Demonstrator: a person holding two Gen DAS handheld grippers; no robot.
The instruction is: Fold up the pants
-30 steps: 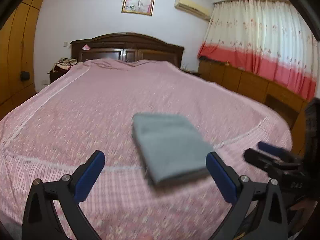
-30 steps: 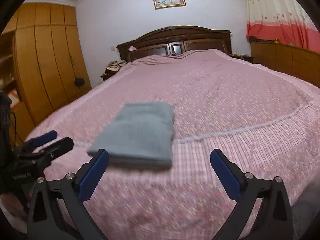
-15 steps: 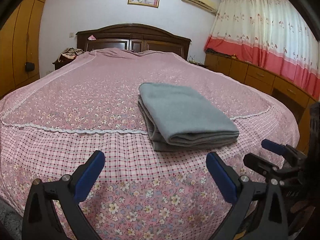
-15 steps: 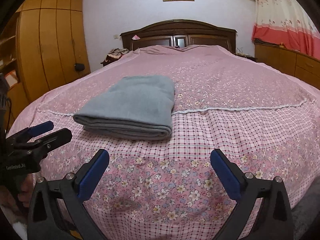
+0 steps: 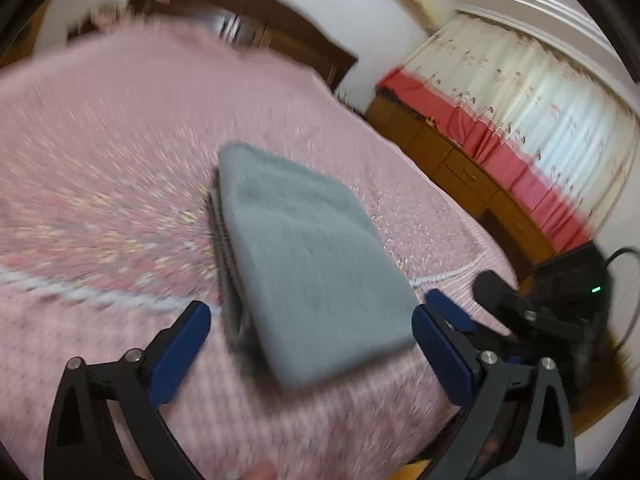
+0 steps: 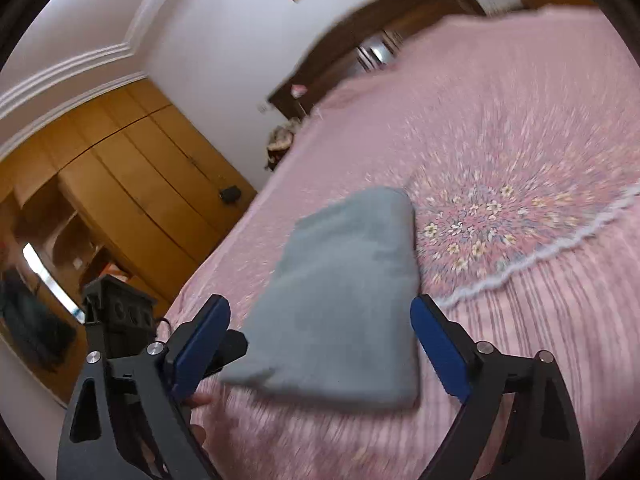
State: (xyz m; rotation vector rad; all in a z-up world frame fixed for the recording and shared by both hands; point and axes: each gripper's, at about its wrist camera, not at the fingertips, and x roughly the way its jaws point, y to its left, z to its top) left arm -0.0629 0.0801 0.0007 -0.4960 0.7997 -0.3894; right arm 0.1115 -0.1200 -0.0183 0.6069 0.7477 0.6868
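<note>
The grey pants (image 5: 308,256) lie folded into a thick rectangular stack on the pink bed (image 5: 100,152). My left gripper (image 5: 310,354) is open and empty, its blue pads either side of the stack's near end, above it. My right gripper (image 6: 320,346) is open and empty too, over the near end of the pants (image 6: 344,300). The right gripper also shows at the right edge of the left wrist view (image 5: 508,300), and the left gripper's body at the left of the right wrist view (image 6: 120,320). Both views are motion-blurred and tilted.
The bed has a dark wooden headboard (image 5: 256,28) at the far end. A low wooden cabinet (image 5: 472,176) under red and white curtains (image 5: 540,120) runs along the right. A tall wooden wardrobe (image 6: 120,184) stands to the left of the bed.
Both grippers have risen and moved forward over the folded pants, tilting so the views roll. The pants lie as before. Both grippers stayed open.
</note>
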